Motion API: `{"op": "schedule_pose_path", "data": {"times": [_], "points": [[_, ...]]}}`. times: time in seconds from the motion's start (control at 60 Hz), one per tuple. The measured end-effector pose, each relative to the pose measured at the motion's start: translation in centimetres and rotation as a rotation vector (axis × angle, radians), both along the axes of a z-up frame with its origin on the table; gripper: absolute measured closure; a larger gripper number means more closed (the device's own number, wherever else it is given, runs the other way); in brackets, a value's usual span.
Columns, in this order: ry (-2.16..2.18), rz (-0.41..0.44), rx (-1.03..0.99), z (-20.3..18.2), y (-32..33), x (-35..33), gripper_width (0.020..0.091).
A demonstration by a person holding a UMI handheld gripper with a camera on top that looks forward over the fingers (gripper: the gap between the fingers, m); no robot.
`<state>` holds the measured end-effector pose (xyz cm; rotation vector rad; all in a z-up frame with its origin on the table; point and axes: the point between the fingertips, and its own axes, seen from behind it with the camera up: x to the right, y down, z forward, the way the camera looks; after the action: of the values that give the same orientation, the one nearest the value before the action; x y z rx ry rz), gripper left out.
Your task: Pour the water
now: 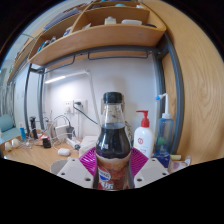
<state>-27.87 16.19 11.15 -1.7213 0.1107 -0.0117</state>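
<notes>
Where the tongs [113, 170] reach forward, their pink pads [88, 160] press both sides of a dark cola bottle [112, 140], clamped upright between them. Just right of the bottle stand a red-topped pump dispenser [144, 136] and a clear one [164, 134] on the counter [30, 158]. Left of it, a faucet [62, 124]; above, a wooden shelf [100, 40].

We are in what looks like a lived-in home or dorm room: a wooden shelf [100, 35] loaded with boxes hangs above the desk [40, 158], and below that shelf stand a pump dispenser [144, 133], small toiletry bottles [30, 129] and a wall socket [76, 106].
</notes>
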Motion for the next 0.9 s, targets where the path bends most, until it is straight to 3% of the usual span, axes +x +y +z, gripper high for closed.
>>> {"op": "schedule_pose_path", "data": {"times": [0.133,0.3,0.333,0.4,0.433,0.7,0.9], "points": [[0.006,-0.015,0.007,0.2,-0.2,0.2,0.0690],[-0.015,-0.010,0.002,0.2,-0.1,-0.2,0.0571],[-0.015,-0.010,-0.006,0.2,-0.3,-0.2,0.0505],[-0.017,-0.024,-0.024,0.0,-0.9,0.0,0.0291],[-0.023,-0.038,-0.023,0.3,-1.4,0.2,0.0236],[-0.039,-0.188,-0.009,2.8,-9.5,0.7,0.0244],[0.000,-0.215,0.005,5.1,-14.6,-2.2,0.0246]]}}
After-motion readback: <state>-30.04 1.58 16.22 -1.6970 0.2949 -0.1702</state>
